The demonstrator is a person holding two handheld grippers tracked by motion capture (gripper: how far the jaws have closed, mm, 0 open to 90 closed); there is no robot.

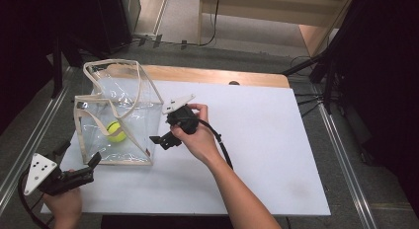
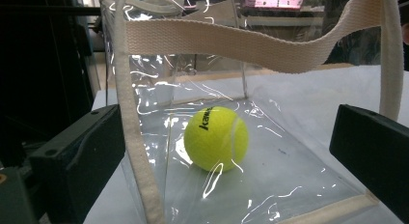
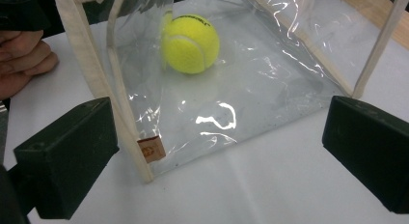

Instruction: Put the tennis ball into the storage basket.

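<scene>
Now both grippers are open: left gripper [image 1: 79,160] lower left, right gripper [image 1: 160,138] at center, beside the clear bag [image 1: 118,115] holding the tennis ball [image 1: 116,131].

Tennis ball [image 2: 216,138] inside clear bag [image 2: 289,171], cream strap [image 2: 231,40] above, tongs [image 2: 226,159] spread wide

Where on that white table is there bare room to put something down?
The white table is bare right of the right gripper, out to its right edge, and along the near edge between the forearms. It is crowded at the left: the clear bag holding the tennis ball, with the left gripper beside it.
</scene>
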